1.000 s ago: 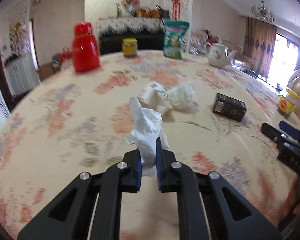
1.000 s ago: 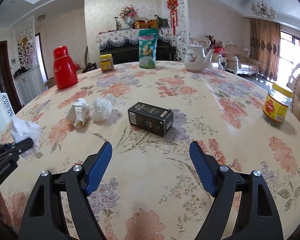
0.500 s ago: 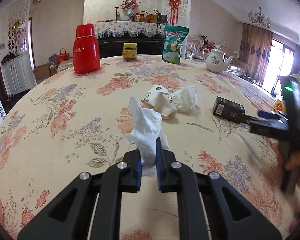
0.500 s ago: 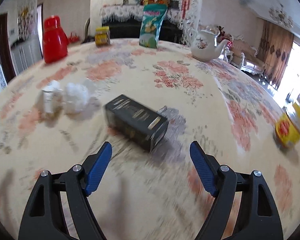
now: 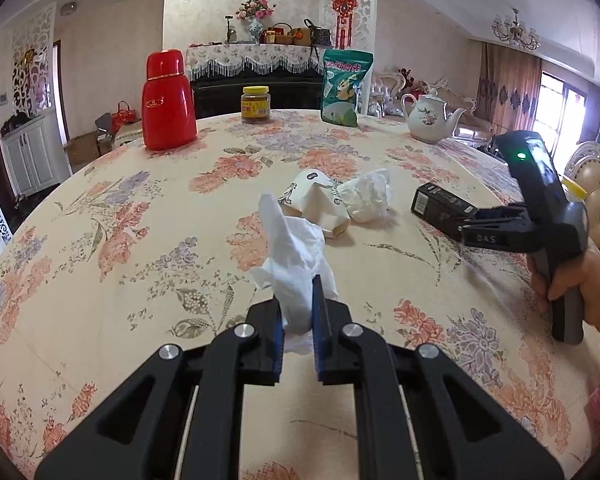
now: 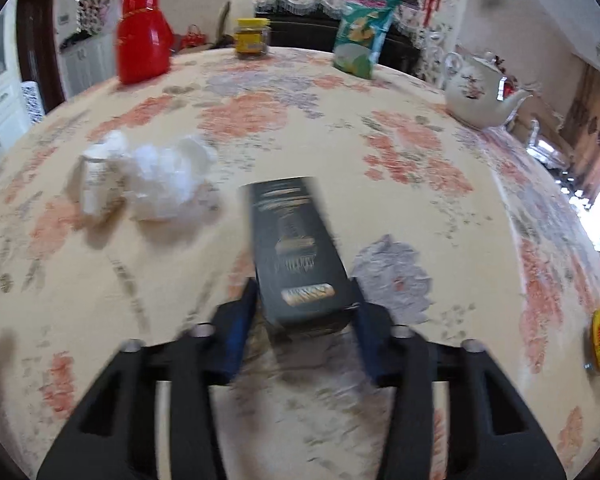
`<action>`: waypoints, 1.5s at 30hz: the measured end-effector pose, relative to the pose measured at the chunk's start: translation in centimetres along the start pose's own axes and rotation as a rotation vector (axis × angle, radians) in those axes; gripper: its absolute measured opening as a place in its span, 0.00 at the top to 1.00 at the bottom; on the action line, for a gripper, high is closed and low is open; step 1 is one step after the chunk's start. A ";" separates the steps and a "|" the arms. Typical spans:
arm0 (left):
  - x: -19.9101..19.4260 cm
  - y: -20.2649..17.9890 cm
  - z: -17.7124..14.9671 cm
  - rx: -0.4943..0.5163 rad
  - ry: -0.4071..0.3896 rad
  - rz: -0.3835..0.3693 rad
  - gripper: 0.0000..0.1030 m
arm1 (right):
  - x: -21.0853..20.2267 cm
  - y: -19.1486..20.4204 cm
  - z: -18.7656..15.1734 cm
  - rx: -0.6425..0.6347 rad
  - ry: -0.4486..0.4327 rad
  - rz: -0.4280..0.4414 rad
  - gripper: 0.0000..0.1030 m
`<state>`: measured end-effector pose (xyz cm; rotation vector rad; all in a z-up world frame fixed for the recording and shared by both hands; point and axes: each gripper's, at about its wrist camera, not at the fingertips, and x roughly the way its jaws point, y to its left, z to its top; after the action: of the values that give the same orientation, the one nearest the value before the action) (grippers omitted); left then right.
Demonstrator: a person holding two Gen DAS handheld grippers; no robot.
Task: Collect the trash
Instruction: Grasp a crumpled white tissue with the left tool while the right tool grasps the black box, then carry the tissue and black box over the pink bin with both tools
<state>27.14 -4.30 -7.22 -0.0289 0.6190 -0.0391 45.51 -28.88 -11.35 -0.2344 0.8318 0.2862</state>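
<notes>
Trash remains on the floral surface (image 5: 100, 240): a crumpled paper cup (image 5: 320, 208) and tissue wad (image 5: 368, 196) at frame centre. My left gripper (image 5: 296, 312) pinches a white tissue (image 5: 296, 260), fingers narrow. My right gripper (image 6: 300, 320), lower centre of its view, is closing its fingers around a black box (image 6: 296, 248); blur hides whether they touch.

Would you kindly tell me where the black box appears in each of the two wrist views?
Left wrist view: the black box lies on the table at right of centre, with the right tongs closing around its near end.
Right wrist view: the box sits low at centre, between the blue pads.
Shared landmark: the red thermos, far left.
</notes>
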 end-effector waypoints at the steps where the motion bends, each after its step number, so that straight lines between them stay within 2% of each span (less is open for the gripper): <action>1: 0.0 0.1 0.0 -0.002 0.001 0.001 0.89 | -0.4 0.6 -0.3 -0.015 -0.009 -0.008 0.63; 10: 0.1 0.2 0.0 -0.012 0.006 -0.003 0.89 | -4.5 4.5 -3.1 0.015 -0.057 -0.044 0.64; 17: 0.1 0.4 0.0 -0.014 -0.001 -0.002 0.89 | -9.3 7.0 -5.7 0.073 -0.116 -0.067 0.63; 23: 0.0 1.3 0.2 -0.039 0.025 -0.007 0.89 | -13.0 8.4 -7.6 0.112 -0.174 -0.084 0.63; 32: -5.0 1.1 0.3 -0.020 -0.023 -0.016 0.89 | -16.8 10.7 -9.1 0.123 -0.224 -0.048 0.63; 37: -8.0 2.2 -1.3 -0.008 -0.028 -0.036 0.88 | -18.0 12.1 -10.2 0.115 -0.234 -0.010 0.63; 45: -10.6 4.2 -4.4 -0.011 -0.014 -0.054 0.88 | -19.6 13.9 -11.3 0.110 -0.258 0.060 0.63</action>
<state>16.07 0.27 -4.76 -0.0560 0.6046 -0.0877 20.43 -22.47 -5.24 -0.0674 0.5975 0.3187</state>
